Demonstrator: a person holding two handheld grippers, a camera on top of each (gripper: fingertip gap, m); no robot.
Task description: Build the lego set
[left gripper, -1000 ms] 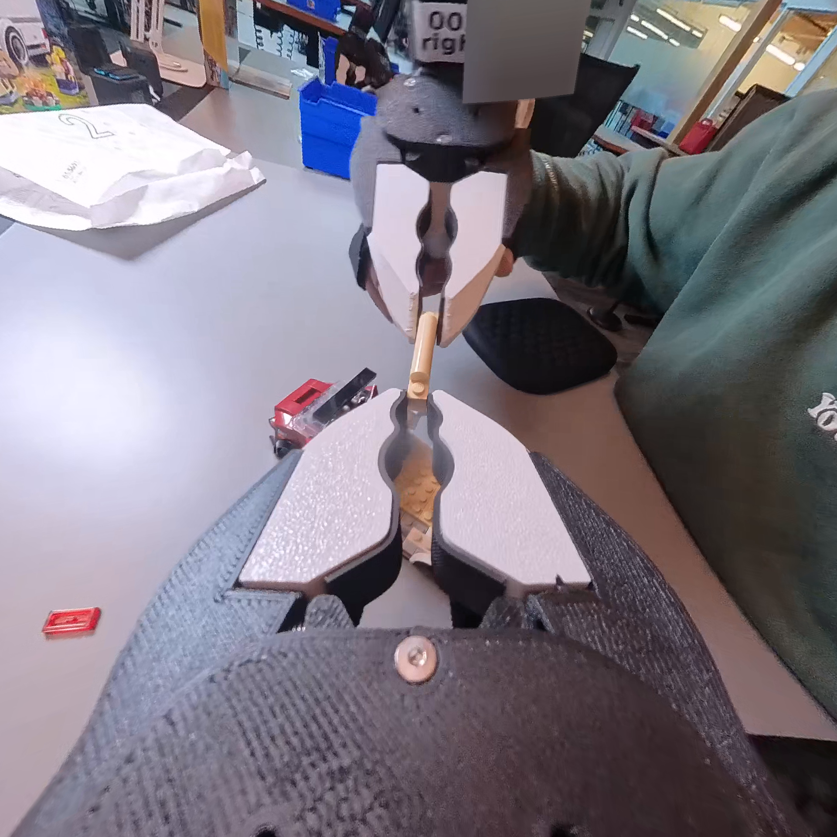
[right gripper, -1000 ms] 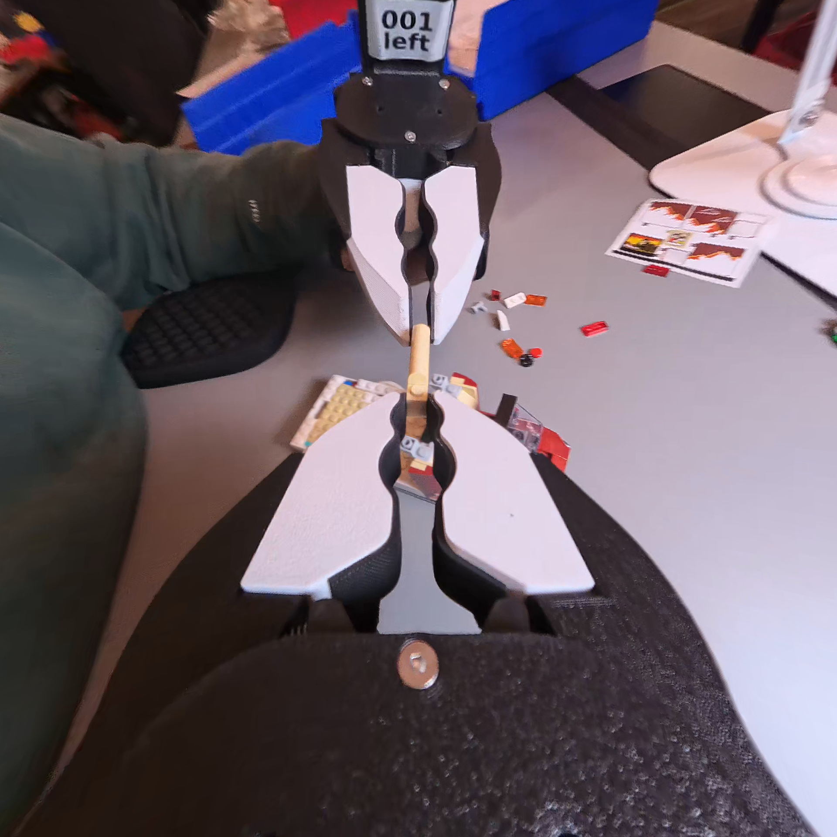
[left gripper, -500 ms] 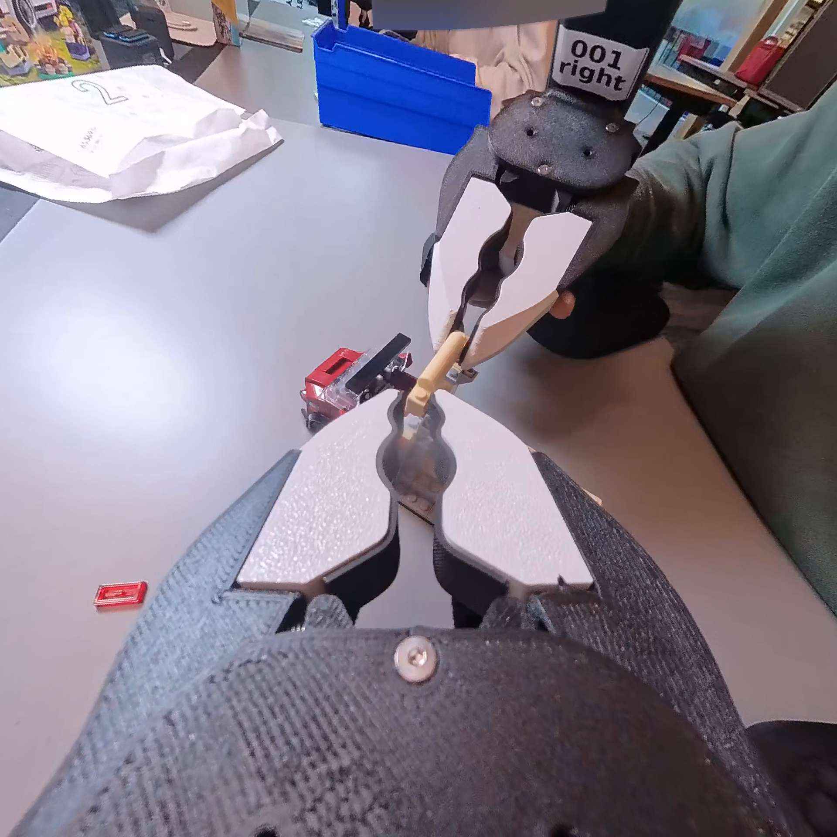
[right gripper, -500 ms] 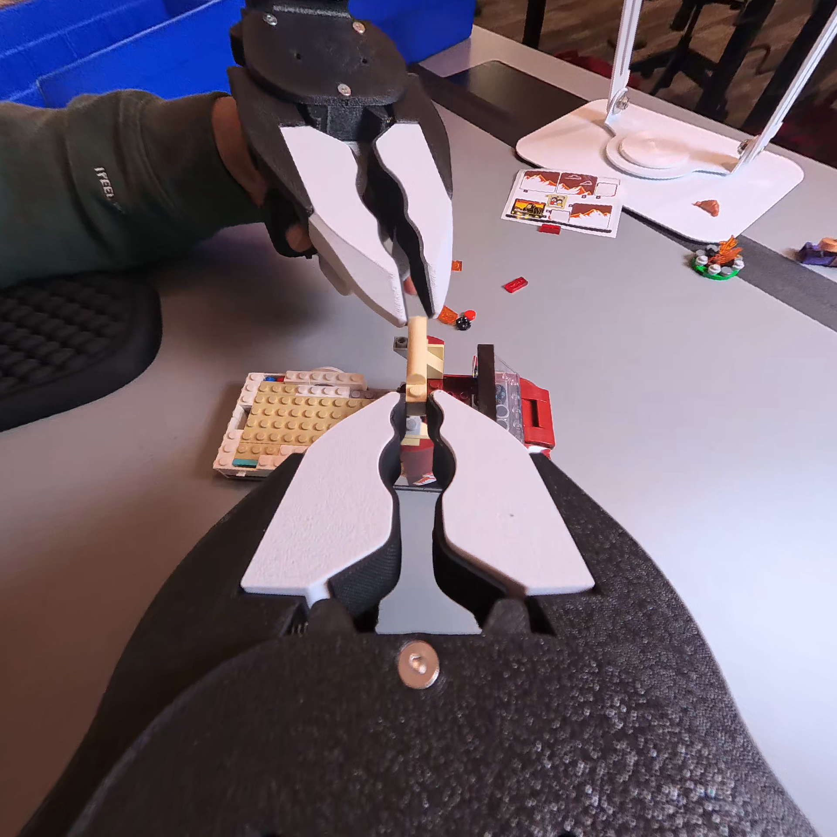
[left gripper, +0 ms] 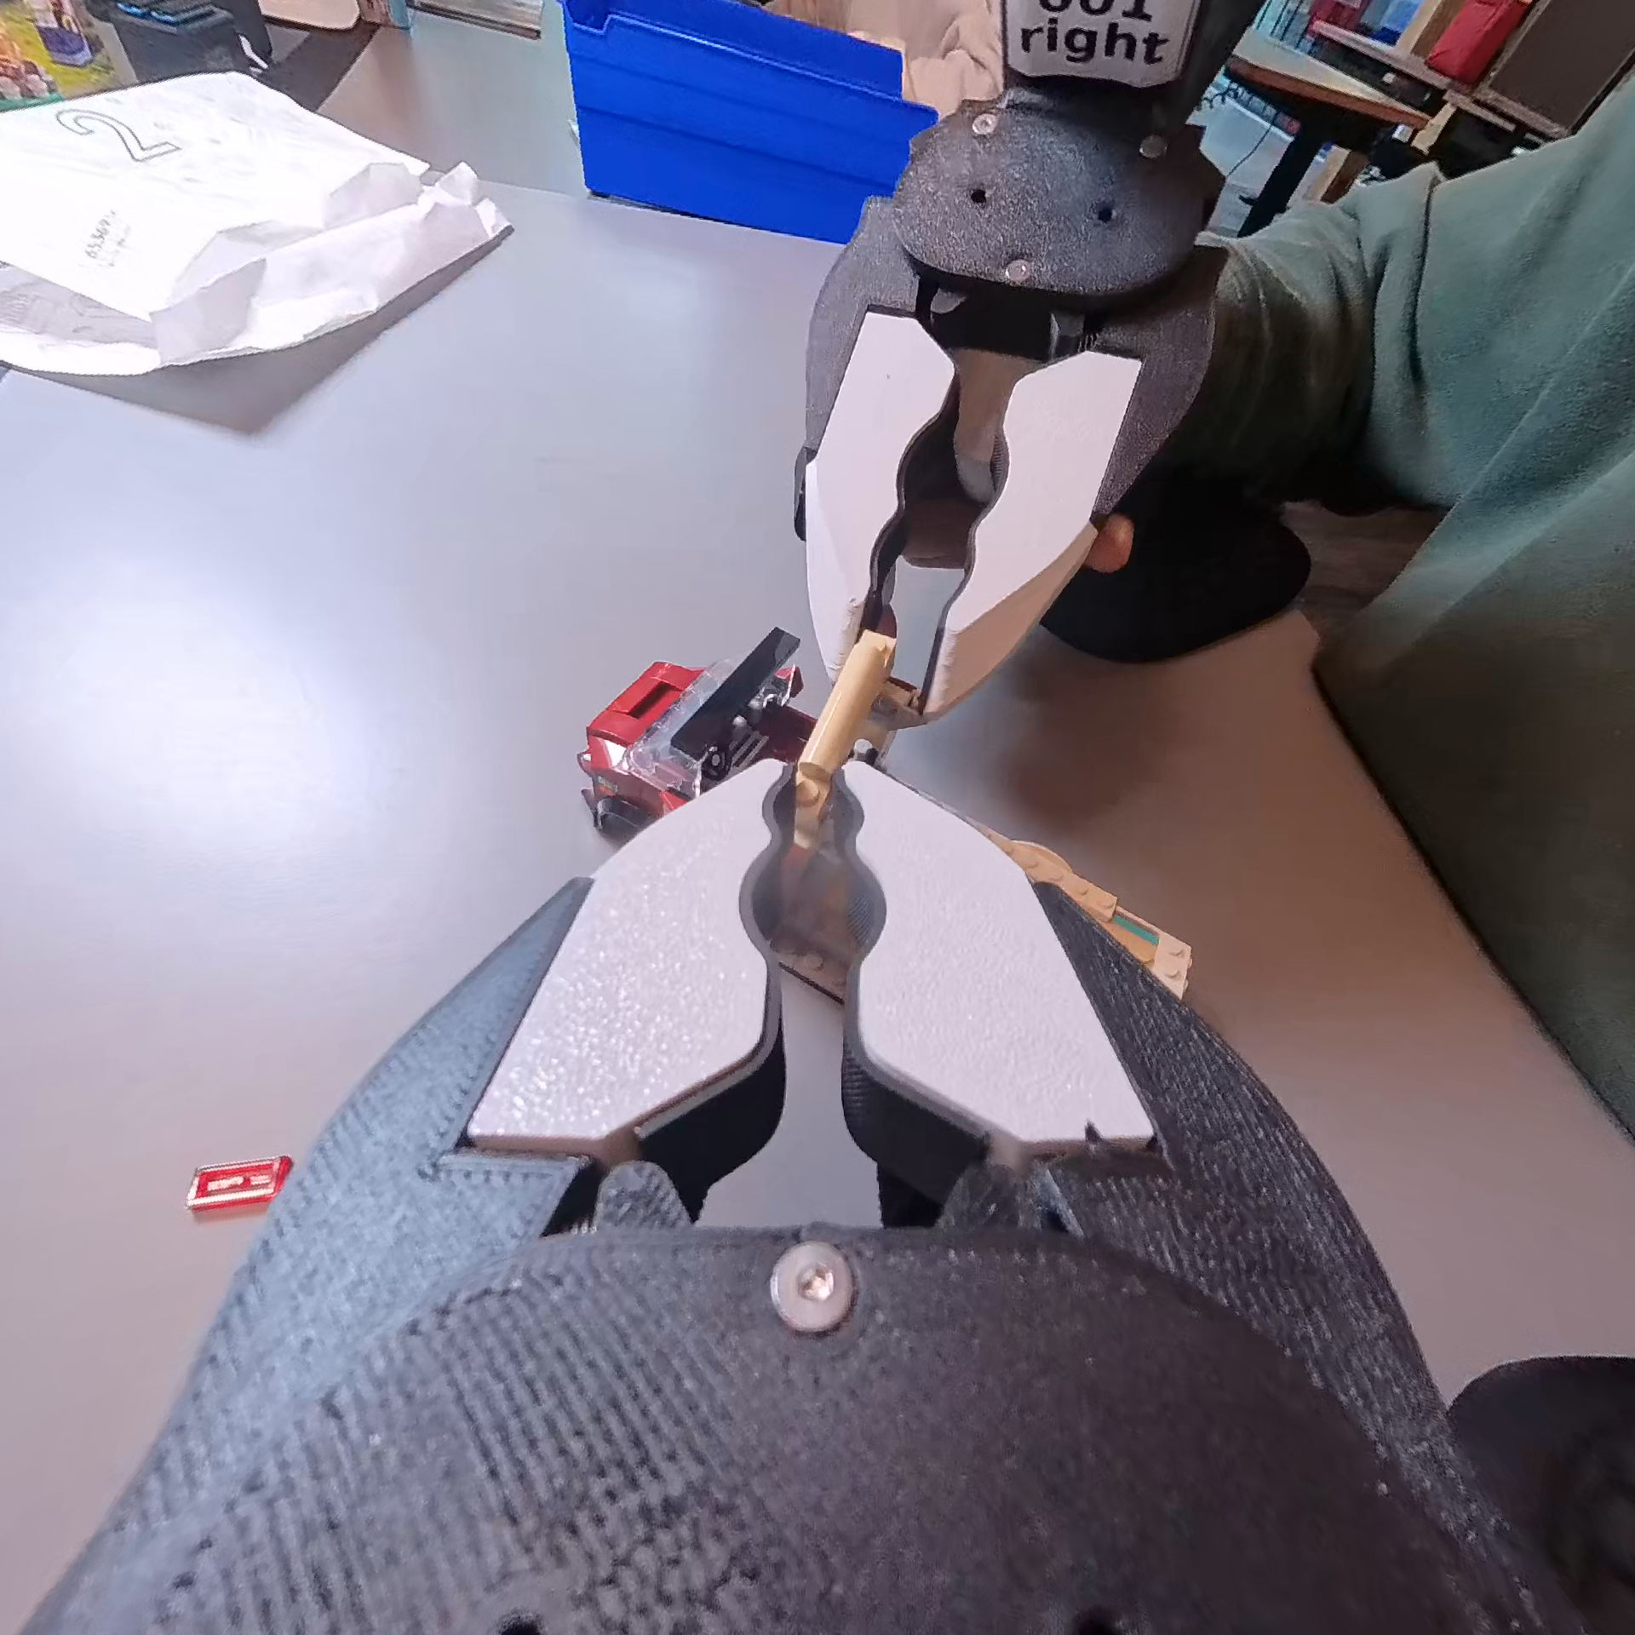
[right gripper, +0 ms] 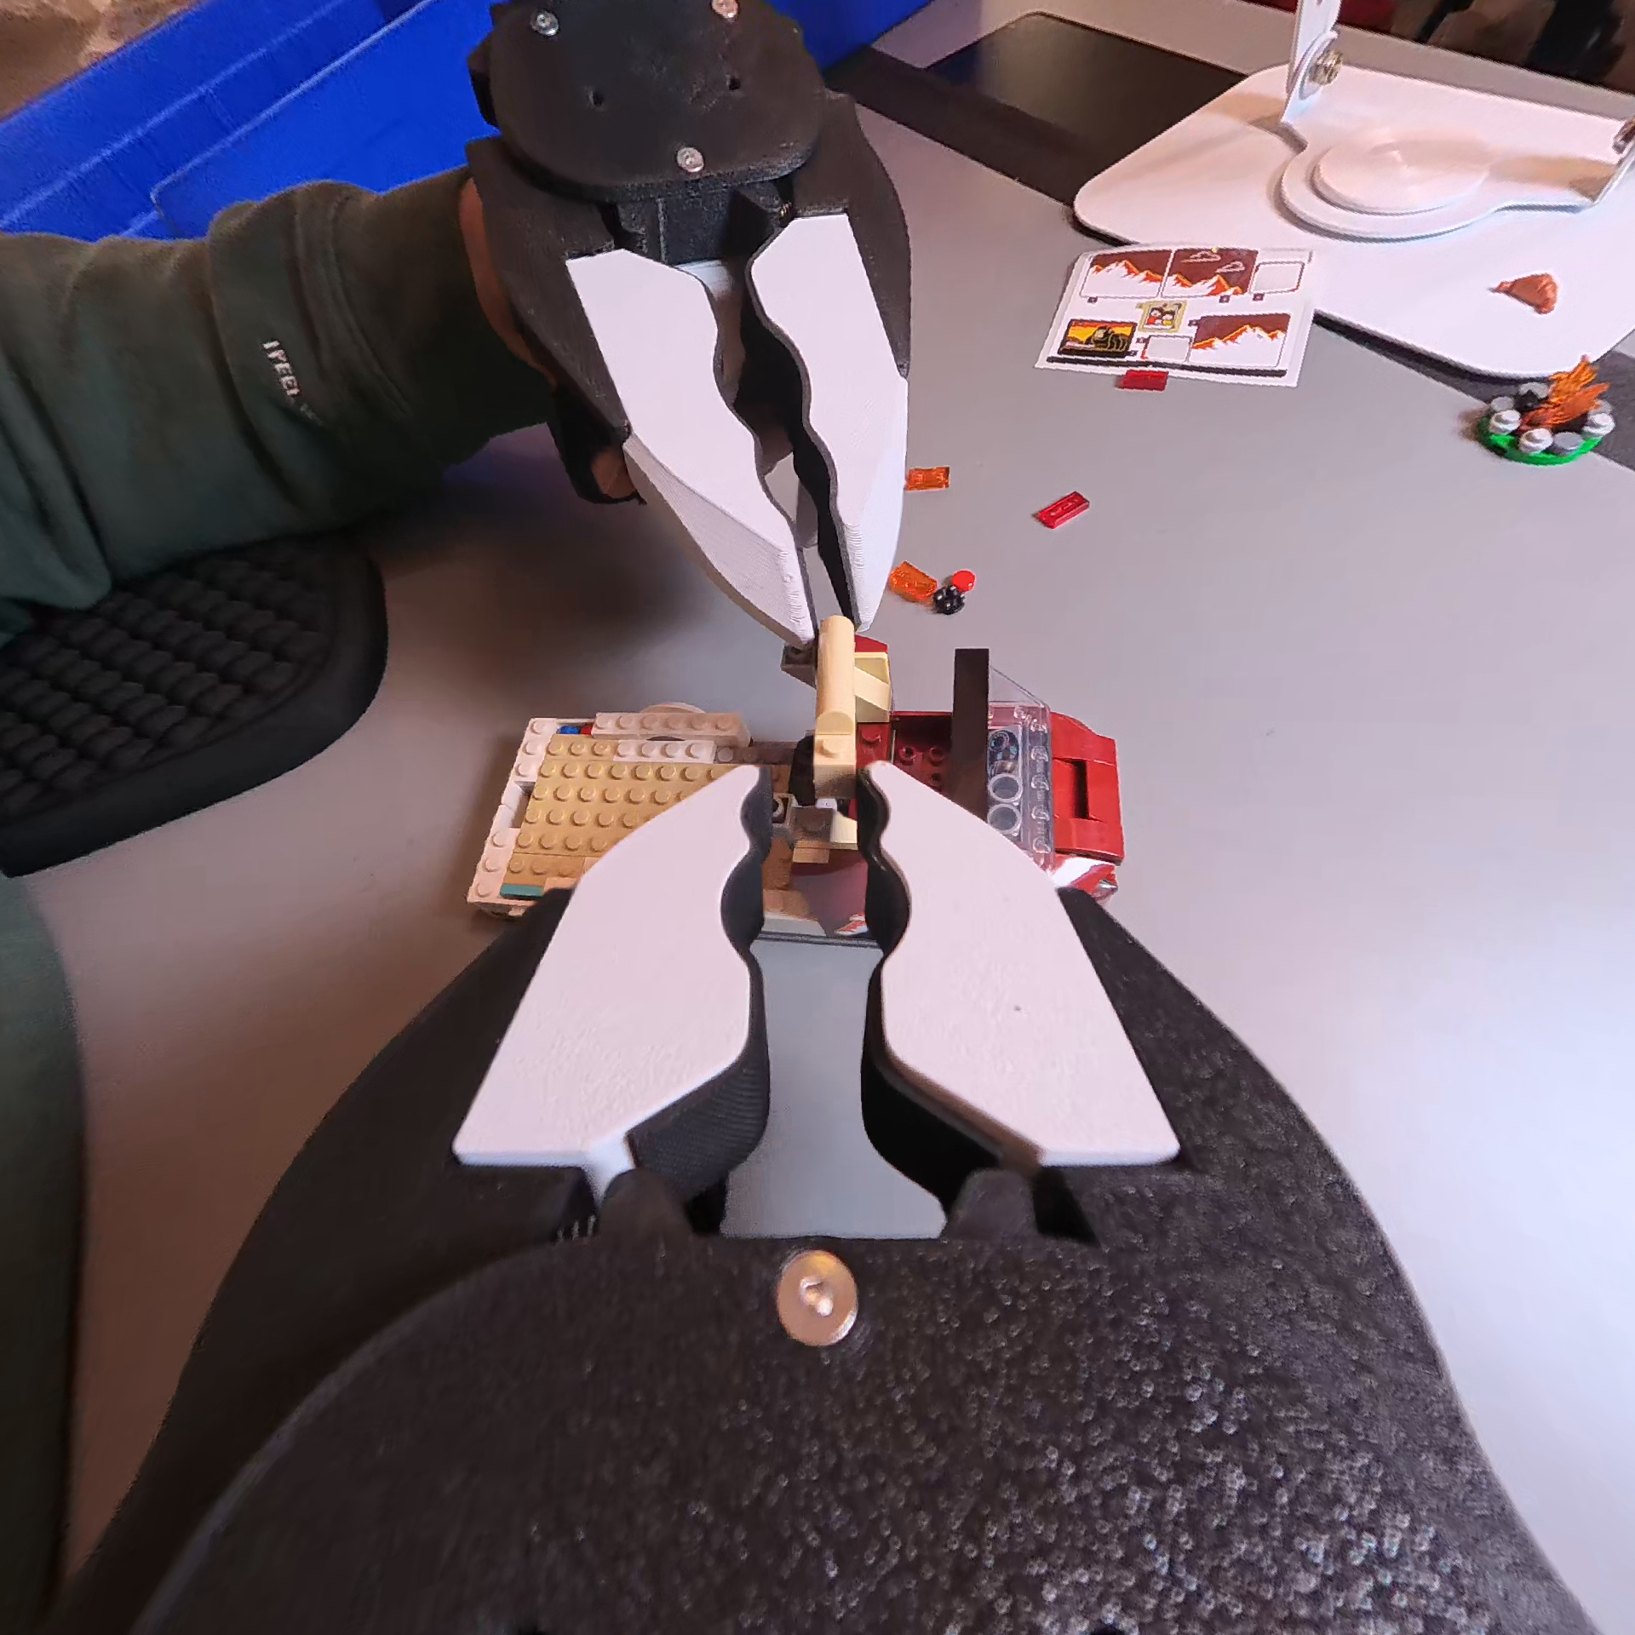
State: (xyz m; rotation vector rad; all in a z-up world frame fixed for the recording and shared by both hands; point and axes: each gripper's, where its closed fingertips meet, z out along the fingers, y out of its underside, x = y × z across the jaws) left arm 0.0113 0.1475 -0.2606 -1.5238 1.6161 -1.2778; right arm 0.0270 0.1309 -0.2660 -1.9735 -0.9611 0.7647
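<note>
Counting what sits around my two tongs

One tan brick piece (right gripper: 834, 699), one red vehicle build (right gripper: 1044, 779), one tan studded plate (right gripper: 602, 796), one sticker sheet (right gripper: 1177, 314), one blue bin (left gripper: 734, 115), one white paper bag (left gripper: 203, 212), one campfire build (right gripper: 1544, 416).

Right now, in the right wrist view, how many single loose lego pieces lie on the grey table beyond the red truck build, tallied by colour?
Translucent orange flat pieces: 2
Red pieces, two flat tiles and one round stud: 3
Small black piece: 1
Total: 6
</note>
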